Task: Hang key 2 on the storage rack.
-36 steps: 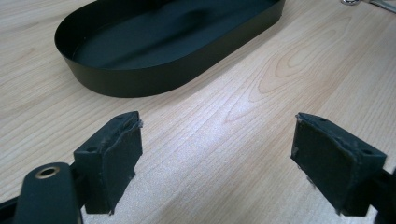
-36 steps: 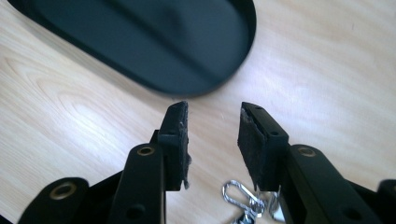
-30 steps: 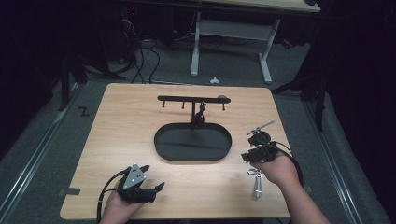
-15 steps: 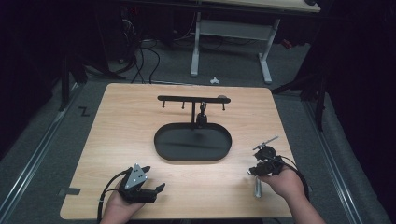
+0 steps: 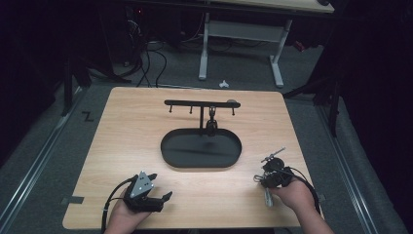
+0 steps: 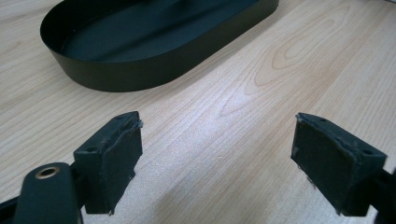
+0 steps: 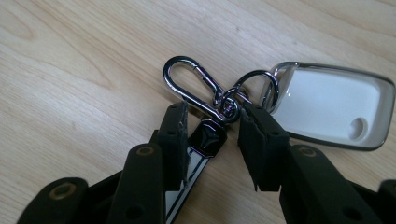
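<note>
- The keys (image 7: 219, 109) lie flat on the surface (image 5: 122, 126) at about 4 o'clock from the tray (image 5: 200, 147), near the front right edge; in the high view they sit right under the right gripper (image 5: 271, 176).
- In the right gripper view the bunch reads as a snap clip (image 7: 189, 84), a split ring (image 7: 254, 86), a white tag (image 7: 334, 109) and a dark-headed key (image 7: 205, 140) running back beneath the jaws.
- The right gripper's jaws stand narrow, one on either side of the swivel where clip and ring join. They look close to it, but I cannot tell whether they already pinch it. Taking that joint would probably leave the clip loop free for hanging.
- The rack (image 5: 202, 103) stands at 12 o'clock over the tray, its bar carrying small pegs. One small thing already hangs near the post. Judging by this, the keys are bound for a peg, with the tray below to catch a drop.
- The left gripper (image 5: 146, 192) rests at 7 o'clock from the tray, jaws wide and empty, pointed at the tray wall, seemingly parked out of the way.
</note>
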